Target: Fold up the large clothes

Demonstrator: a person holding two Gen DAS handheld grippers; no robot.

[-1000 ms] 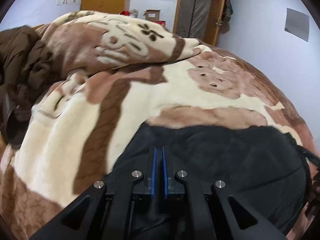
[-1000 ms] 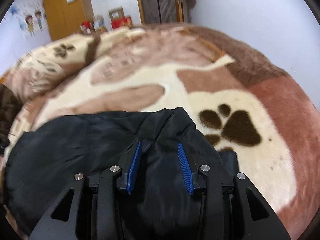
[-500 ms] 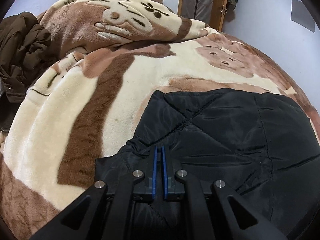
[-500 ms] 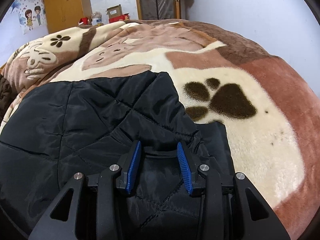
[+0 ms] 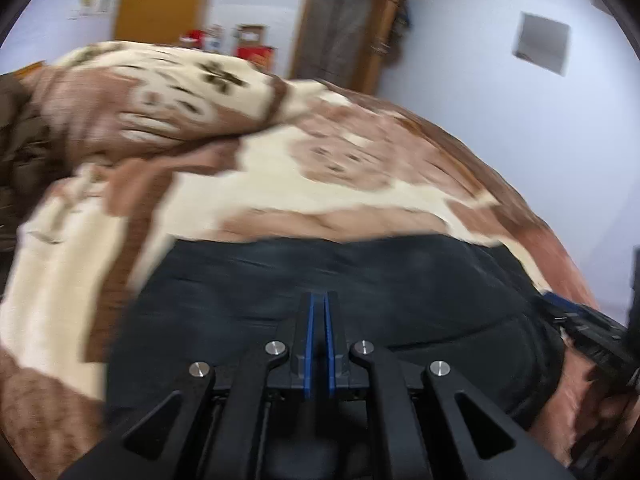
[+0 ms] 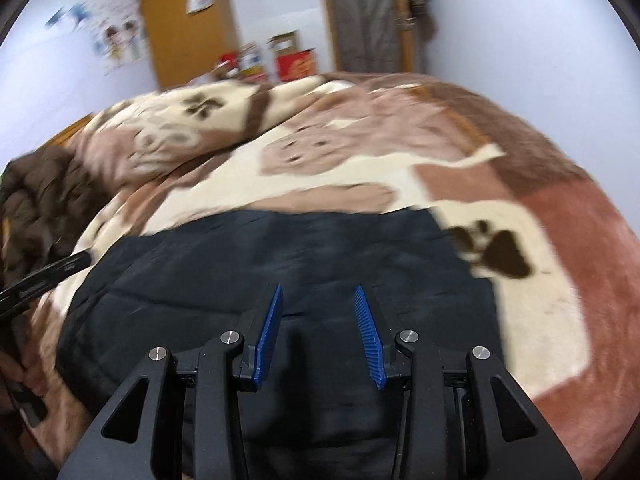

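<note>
Both views are motion-blurred. No brand, label or writing can be read anywhere; the wall poster [image 6: 120, 42] shows cartoon figures only, and the white sheet on the orange wardrobe [image 6: 188, 20] is a smear.

Black quilted jacket [image 6: 280, 264] lies flat on the bed, on a plush blanket [image 6: 460, 168] in cream, tan and brown with a dark paw print [image 6: 500, 252] toward the bed's right edge. The jacket sits at the near edge of the bed; its far hem runs roughly straight across and its right side stops just short of the paw print.

Left claw [image 5: 319, 320]: blue pads pressed almost together, a narrow slit between them. Dark jacket fabric lies under and around the tips, but the blur hides whether any of it is pinched between the pads.

Right claw [image 6: 319, 312]: blue pads [image 6: 269, 332] stand moderately apart, with jacket fabric showing in the gap. Cannot tell whether the pads press on it or merely straddle it.

The left claw's black frame pokes in at the left of the right-wrist view, beside the jacket's left edge.

A brown padded garment [image 6: 44, 196] is heaped at the bed's far left corner. The blanket is bunched up along the far edge. Red boxes [image 6: 294, 64] stand beyond the bed near a wooden door [image 6: 368, 16].
</note>
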